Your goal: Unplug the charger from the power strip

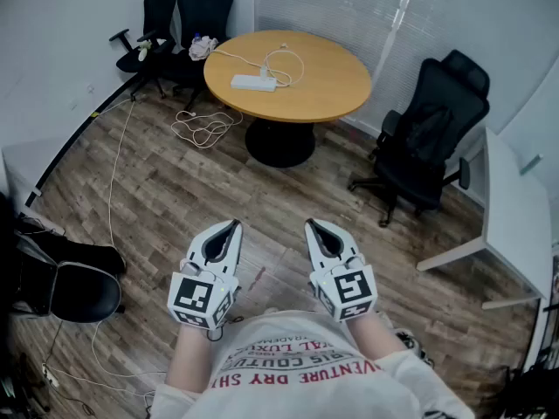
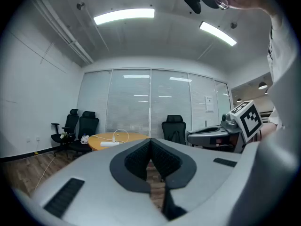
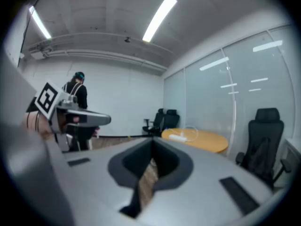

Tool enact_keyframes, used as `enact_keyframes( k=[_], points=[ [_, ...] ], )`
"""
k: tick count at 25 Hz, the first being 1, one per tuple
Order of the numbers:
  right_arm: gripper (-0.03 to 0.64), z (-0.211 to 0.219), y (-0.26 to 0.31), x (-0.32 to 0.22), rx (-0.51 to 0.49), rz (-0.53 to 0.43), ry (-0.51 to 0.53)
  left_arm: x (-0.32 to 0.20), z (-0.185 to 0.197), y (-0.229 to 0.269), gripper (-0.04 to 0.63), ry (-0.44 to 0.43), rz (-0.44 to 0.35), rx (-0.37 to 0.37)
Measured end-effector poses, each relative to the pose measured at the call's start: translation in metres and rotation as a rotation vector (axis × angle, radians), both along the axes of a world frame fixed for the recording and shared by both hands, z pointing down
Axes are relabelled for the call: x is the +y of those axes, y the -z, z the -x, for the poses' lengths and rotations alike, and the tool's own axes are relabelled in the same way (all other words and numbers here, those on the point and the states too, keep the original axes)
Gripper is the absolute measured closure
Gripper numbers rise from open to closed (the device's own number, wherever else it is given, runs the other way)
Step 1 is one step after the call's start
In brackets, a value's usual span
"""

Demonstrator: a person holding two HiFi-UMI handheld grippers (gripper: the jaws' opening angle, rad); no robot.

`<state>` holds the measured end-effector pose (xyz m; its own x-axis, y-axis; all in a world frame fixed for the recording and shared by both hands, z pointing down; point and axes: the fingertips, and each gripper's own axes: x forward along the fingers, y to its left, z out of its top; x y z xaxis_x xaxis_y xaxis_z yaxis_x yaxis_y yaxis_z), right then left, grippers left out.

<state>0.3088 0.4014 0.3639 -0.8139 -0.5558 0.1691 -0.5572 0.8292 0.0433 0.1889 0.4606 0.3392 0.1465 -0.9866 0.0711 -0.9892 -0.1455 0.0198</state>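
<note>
Fingers of left gripper (image 1: 234,226), right gripper (image 1: 311,224) clenched empty; oblong power strip (image 1: 253,82) on round wooden table (image 1: 332,84)

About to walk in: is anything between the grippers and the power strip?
Nothing visible. Bare floor runs from the shut left gripper and right gripper to the table with the power strip. A cable coil on the floor and a chair lie off to the sides.

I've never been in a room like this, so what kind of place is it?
Most likely an office meeting room. There is a round wooden table, black swivel office chairs stand near the edges, and white blinds cover the far side.
</note>
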Motion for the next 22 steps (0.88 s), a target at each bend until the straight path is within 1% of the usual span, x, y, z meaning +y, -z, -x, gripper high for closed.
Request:
enact_keyframes(
  k=[10, 15, 22],
  points=[
    [0.589, 0.010, -0.001, -0.014, 0.014, 0.011, 0.009, -0.016, 0.010, -0.001, 0.563, 0.003, 0.009, 0.009],
    [0.588, 0.019, -0.003, -0.023, -0.015, 0.047, -0.002, -0.019, 0.022, -0.004, 0.563, 0.014, 0.019, 0.016],
    [0.588, 0.030, -0.009, -0.038, -0.011, 0.084, -0.006, -0.027, 0.040, -0.014, 0.563, 0.046, 0.045, 0.047]
  ],
)
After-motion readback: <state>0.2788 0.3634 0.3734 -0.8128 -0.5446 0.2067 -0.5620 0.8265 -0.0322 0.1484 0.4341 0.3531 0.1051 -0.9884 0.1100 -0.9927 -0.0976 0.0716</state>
